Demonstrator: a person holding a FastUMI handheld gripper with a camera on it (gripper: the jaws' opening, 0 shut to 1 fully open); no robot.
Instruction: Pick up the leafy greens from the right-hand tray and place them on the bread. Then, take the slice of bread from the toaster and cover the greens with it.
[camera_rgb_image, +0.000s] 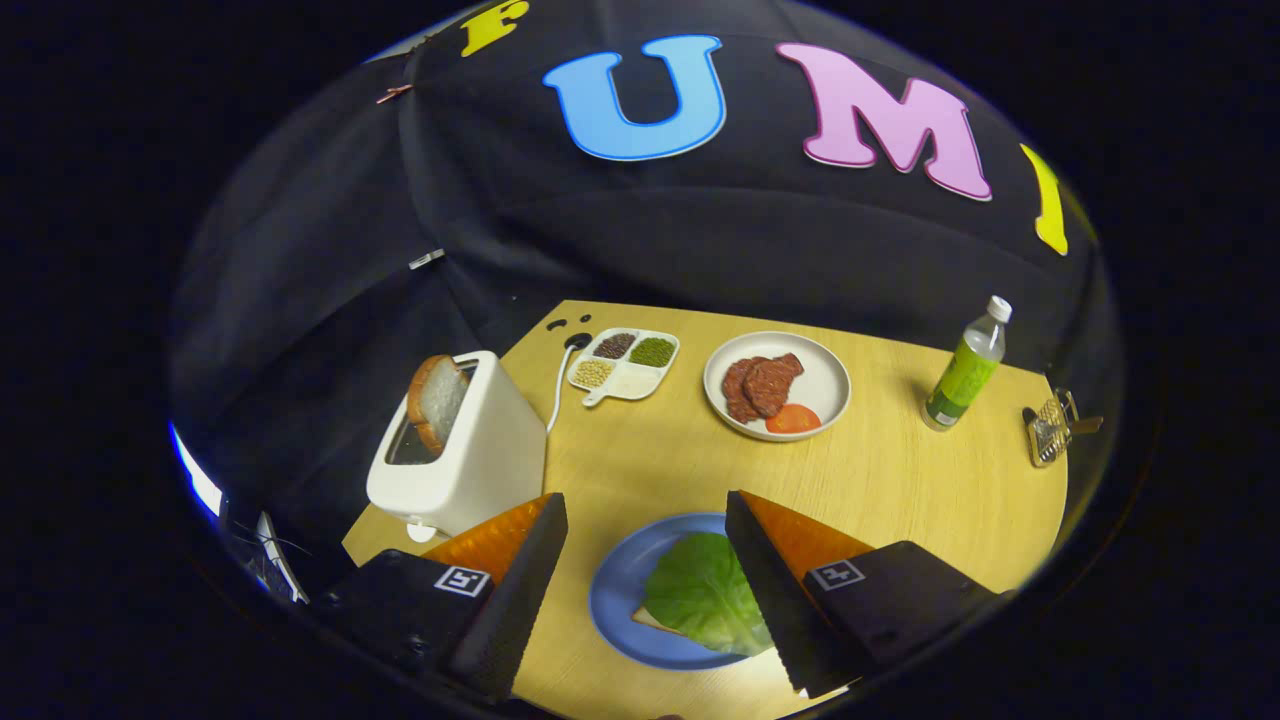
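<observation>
The green lettuce leaf (706, 592) is already laid on the bread on the round blue plate (618, 590). Beyond the plate, the bread slice (437, 400) in the white toaster (470, 455) remains to be taken. The hand-held gripper (640, 580) is spread wide, empty.

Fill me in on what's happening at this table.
A person's handheld gripper hangs open above the blue plate, holding nothing. The leafy greens already lie on the bread on that plate, between the fingers. The second bread slice stands in the toaster, beyond the fingers, not yet taken.
</observation>
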